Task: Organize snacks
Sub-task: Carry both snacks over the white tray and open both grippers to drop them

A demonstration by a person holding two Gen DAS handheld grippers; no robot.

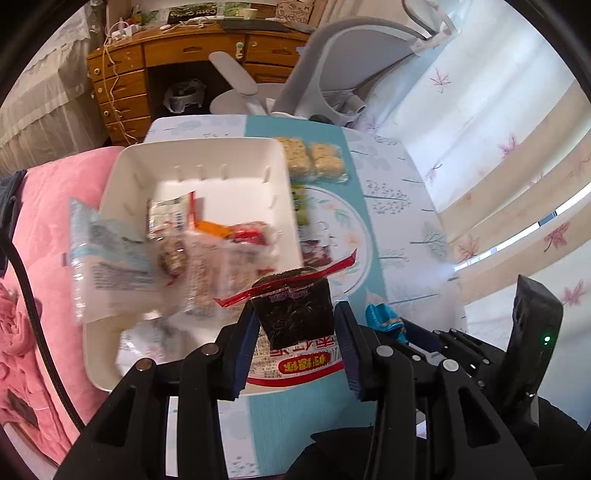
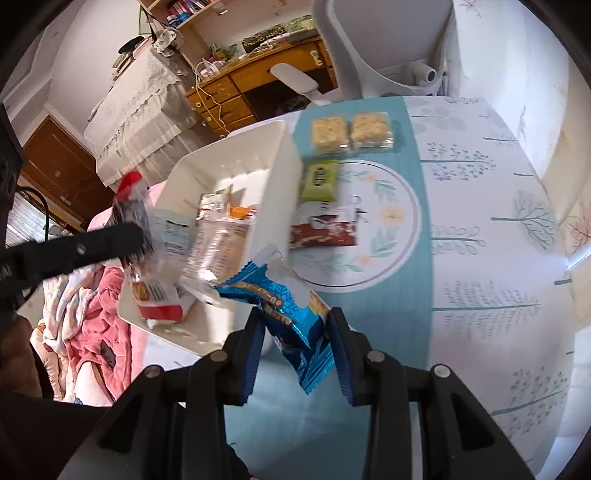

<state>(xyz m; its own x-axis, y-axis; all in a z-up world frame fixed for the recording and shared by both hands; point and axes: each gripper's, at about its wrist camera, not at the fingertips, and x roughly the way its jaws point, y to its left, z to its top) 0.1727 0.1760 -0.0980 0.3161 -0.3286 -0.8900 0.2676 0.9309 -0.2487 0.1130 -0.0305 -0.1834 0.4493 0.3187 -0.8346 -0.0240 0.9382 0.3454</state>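
White bin (image 1: 110,206) is being approached for loading: dark packet (image 1: 293,314) is being pinched by left gripper (image 1: 295,332), blue packet (image 2: 295,317) by right gripper (image 2: 293,347).

Dark sign (image 1: 192,15) on far desk: "Corn Coffee", seen upside down.
Blue packet (image 2: 295,314): brown lettering, unreadable.
Red-edged pack (image 1: 291,325): yellow characters, too blurred to read.
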